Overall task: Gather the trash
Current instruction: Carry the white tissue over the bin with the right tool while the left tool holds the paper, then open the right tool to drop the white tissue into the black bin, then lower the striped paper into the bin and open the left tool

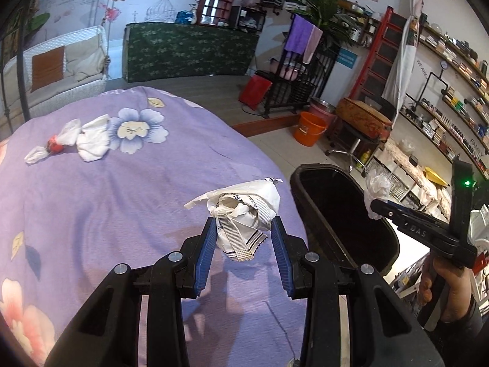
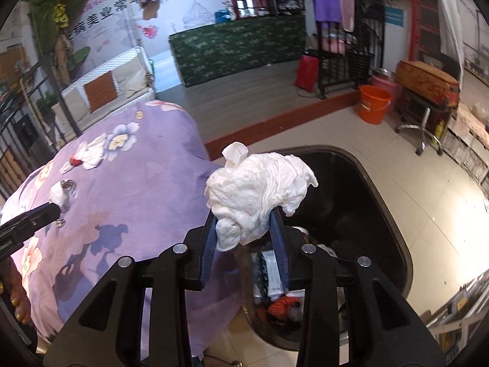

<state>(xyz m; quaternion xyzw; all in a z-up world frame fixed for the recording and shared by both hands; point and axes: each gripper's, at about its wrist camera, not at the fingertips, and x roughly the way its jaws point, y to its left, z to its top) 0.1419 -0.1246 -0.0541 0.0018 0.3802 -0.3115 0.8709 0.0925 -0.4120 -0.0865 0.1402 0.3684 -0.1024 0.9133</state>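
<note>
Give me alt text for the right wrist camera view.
The right gripper clamps a crumpled white tissue above an open black trash bin that already holds litter. To its left lies a purple floral bedspread with more tissues.

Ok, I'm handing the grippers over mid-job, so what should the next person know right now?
Left gripper: shut on a crumpled wrapper, over the purple bedspread.
Right gripper: shut on a white tissue wad, above the black bin.
Done: some trash already lies in the bin.
Left: drop both pieces in, then fetch the tissues and the red-and-white scrap lying on the bedspread.
</note>
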